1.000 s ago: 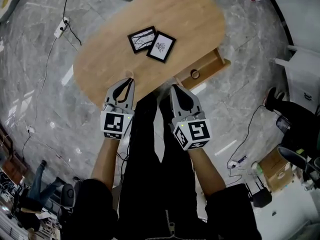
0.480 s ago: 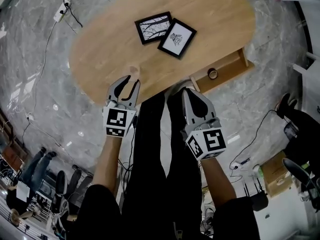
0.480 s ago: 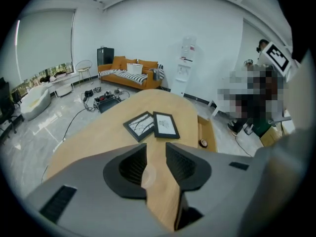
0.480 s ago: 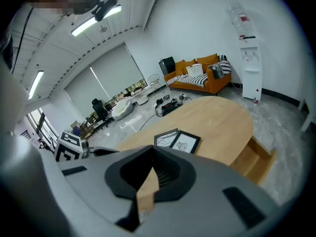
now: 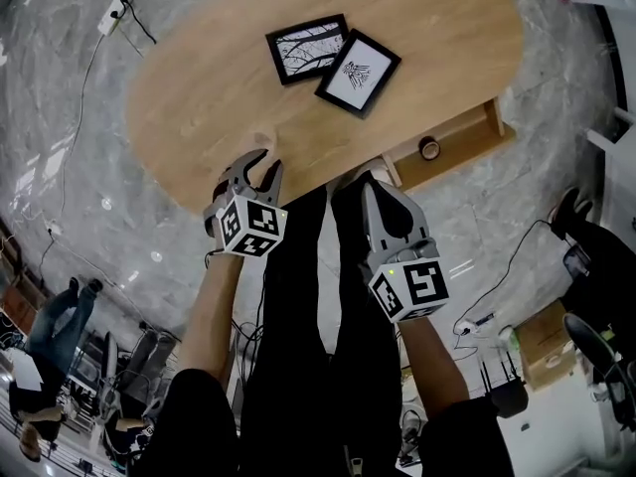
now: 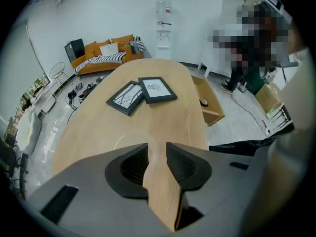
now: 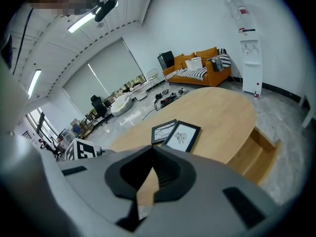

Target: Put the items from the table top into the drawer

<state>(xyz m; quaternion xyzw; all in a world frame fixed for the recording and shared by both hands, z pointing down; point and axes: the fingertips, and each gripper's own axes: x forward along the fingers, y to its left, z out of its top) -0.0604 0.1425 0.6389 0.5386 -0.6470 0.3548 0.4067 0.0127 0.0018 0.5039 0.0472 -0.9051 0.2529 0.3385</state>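
Both hand-held grippers have dropped lower since a moment ago. The left hand-held gripper [image 5: 266, 164] has tipped down toward the near edge of the desk [image 5: 199, 78], and its jaws have just been opening. They stand apart now with nothing between them. The right hand-held gripper [image 5: 370, 179] hangs beside it with its jaws closed and empty.

The desk is big, and the things to move lie well apart from both grippers, so the reach is long. The drawer [image 5: 477, 117] is pulled out at the desk's right side. It looks narrow, so I think a frame could bump its wall or end up sticking out.

The two picture frames lie flat and touch each other: the branch picture [image 5: 307, 48] and the white picture [image 5: 358, 72]. Pulling one could drag the other. A flat frame is hard to pinch, so it could slip and fall.

A small round thing [image 5: 429, 148] is already in the drawer. A frame set on top of it could wobble.
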